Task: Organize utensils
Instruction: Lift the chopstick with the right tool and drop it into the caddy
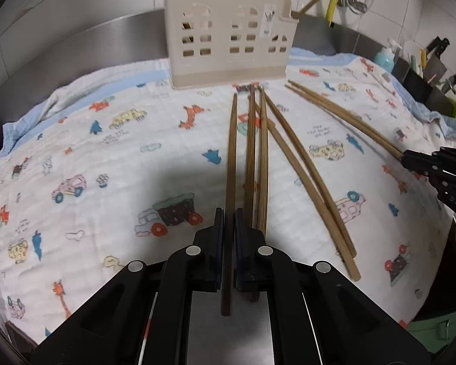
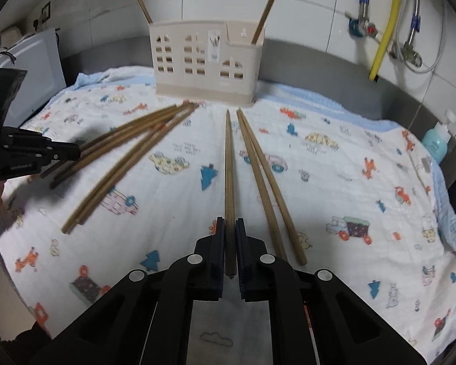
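Printed cloth [image 1: 106, 158] — chopstick [image 1: 231, 152] between left fingers [image 1: 219, 222]

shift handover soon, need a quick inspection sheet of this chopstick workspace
surface: printed cloth spread over a steel counter
job's things: beige holder upright at the back, two chopsticks standing in it; loose chopsticks lying on the cloth
clutter: teal bottle and knives at the counter edge
grippers: left gripper shut on one chopstick; right gripper shut on another
cables: yellow hose and braided hoses on the wall
surroundings: white tiled wall
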The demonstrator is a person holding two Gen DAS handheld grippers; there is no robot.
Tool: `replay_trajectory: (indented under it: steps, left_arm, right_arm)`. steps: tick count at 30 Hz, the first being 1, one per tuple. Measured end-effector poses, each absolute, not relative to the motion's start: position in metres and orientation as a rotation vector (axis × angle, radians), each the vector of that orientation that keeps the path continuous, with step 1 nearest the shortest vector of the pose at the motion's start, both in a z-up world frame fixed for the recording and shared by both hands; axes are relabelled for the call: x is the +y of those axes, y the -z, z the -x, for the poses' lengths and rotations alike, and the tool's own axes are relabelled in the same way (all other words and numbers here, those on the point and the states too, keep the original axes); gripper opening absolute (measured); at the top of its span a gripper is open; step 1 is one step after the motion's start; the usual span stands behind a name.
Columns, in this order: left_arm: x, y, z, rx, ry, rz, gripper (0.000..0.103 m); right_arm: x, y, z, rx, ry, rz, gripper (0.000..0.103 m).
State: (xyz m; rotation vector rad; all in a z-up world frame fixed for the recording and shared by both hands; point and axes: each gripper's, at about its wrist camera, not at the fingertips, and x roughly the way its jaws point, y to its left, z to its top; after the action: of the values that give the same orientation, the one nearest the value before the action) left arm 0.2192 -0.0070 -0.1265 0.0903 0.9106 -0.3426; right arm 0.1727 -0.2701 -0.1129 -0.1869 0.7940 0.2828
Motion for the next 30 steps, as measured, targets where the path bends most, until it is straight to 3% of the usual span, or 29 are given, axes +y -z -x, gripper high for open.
replay_trajectory:
  steps: [16, 30]
  left_arm:
    - [0.007, 0.056, -0.190, 0.720, 0.361, 0.006, 0.005]
    - [0.004, 0.016, -0.205, 0.675, 0.379, 0.013, 0.005]
  right_arm:
    - [-0.263, 0.013, -0.159, 0.593, -0.341, 0.102, 0.007]
    - [-0.257, -0.050, -0.205, 0.578, -0.387, 0.083, 0.007]
